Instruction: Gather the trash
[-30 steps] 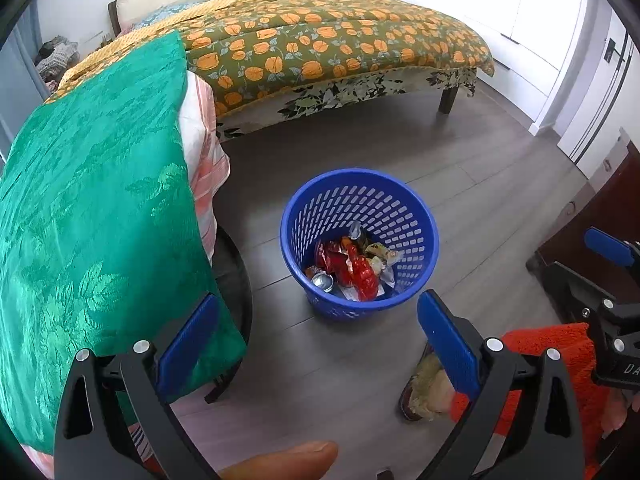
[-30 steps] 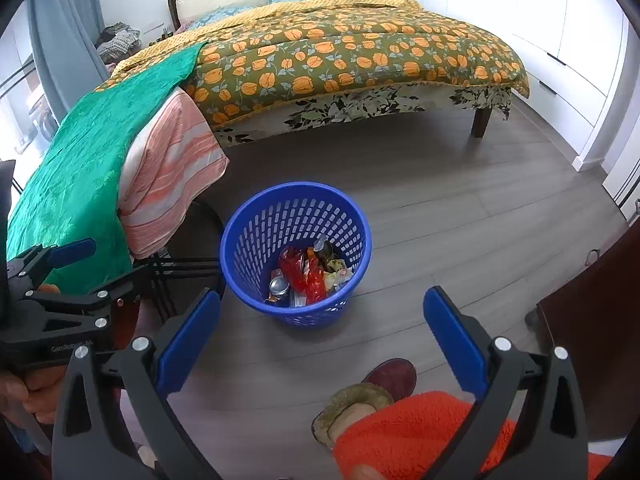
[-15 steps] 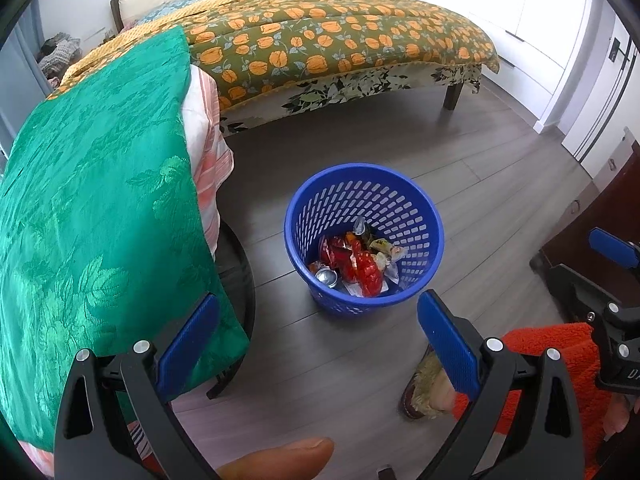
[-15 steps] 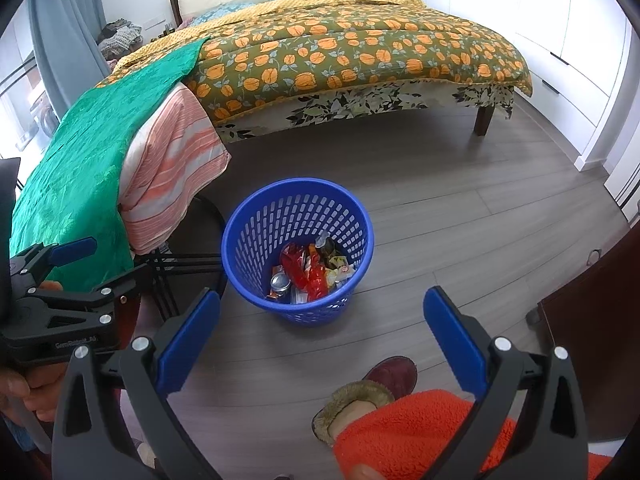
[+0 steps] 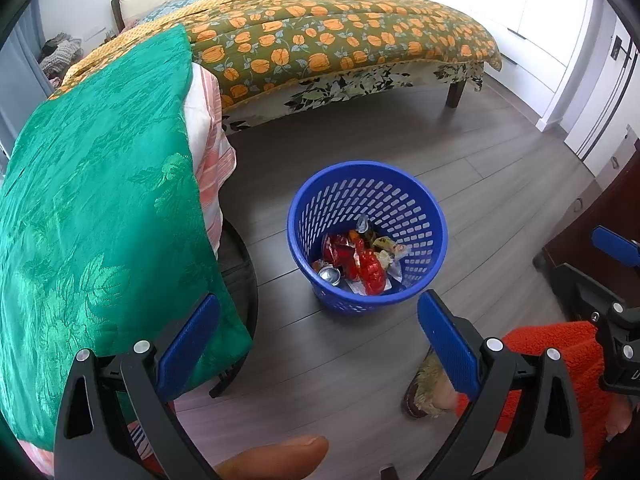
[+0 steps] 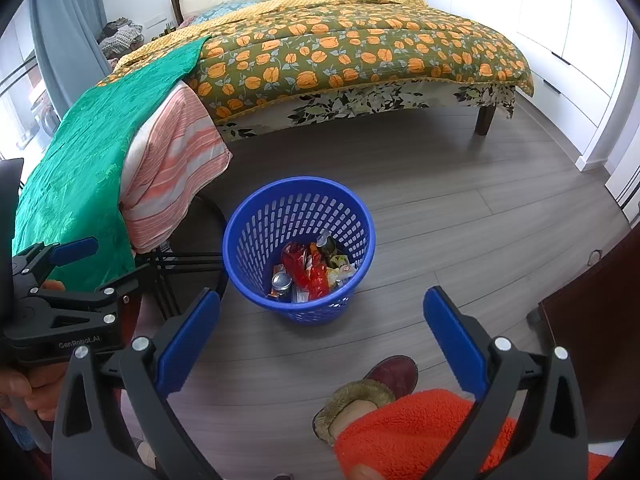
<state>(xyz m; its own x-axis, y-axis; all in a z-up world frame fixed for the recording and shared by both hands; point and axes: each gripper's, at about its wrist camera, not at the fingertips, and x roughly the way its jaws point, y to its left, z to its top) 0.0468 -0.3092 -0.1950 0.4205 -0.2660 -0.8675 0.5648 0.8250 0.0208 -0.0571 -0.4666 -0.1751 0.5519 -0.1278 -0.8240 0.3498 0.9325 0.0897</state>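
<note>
A blue perforated trash basket [image 5: 404,200] stands on the grey wooden floor, also seen in the right wrist view as the basket [image 6: 340,204]. Inside it lie red snack wrappers [image 5: 366,264], a metal can [image 5: 330,274] and other scraps; the same wrappers [image 6: 308,270] and can [image 6: 281,280] show from the right. My left gripper [image 5: 320,320] hangs open above the floor just short of the basket, holding nothing. My right gripper [image 6: 322,320] is likewise open and empty, in front of the basket.
A bed with an orange-flowered quilt [image 5: 340,32] fills the far side. A green cloth [image 5: 92,208] over striped bedding [image 6: 176,168] drapes a black stand at left. A dark cabinet [image 6: 600,320] stands right. A slippered foot [image 6: 384,380] and orange-clad leg [image 6: 412,432] are below.
Both grippers have drifted slightly, so the basket sits a little higher and more central in the left wrist view. Both stay open and empty.
</note>
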